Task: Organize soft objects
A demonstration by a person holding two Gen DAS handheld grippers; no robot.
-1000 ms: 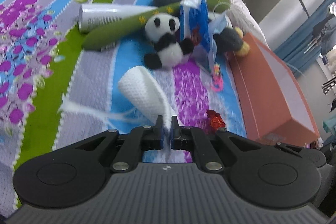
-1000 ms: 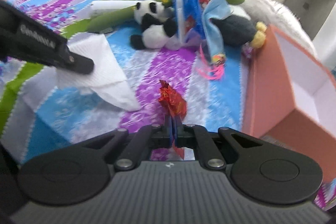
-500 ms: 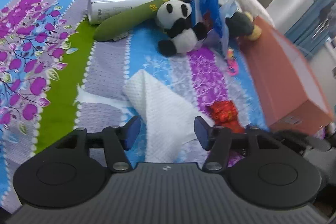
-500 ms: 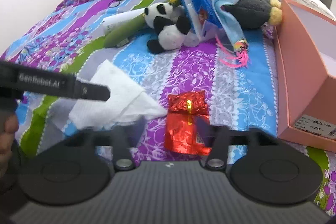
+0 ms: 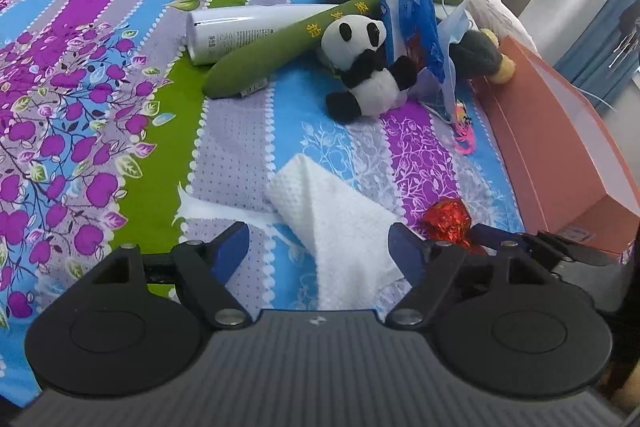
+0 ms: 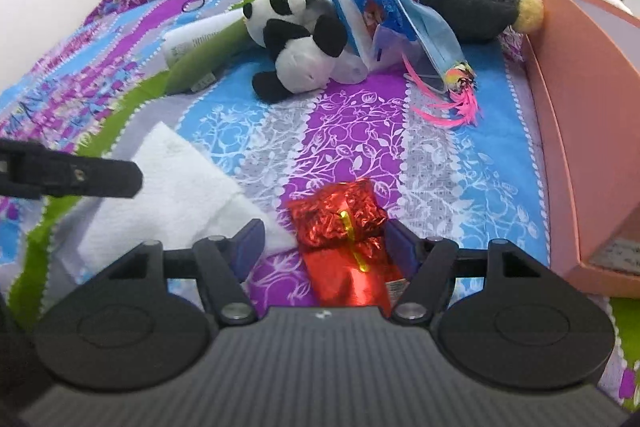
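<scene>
Left gripper (image 5: 318,251) fingers spread, just opening, white cloth (image 5: 340,223) lying loose between them on the bed (image 5: 224,155). Right gripper (image 6: 324,247) fingers parted around red foil pouch (image 6: 344,231); right pad possibly touching it.

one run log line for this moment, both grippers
left gripper: just opened, over white cloth | right gripper: open, red foil pouch between jaws, unpinched
</scene>
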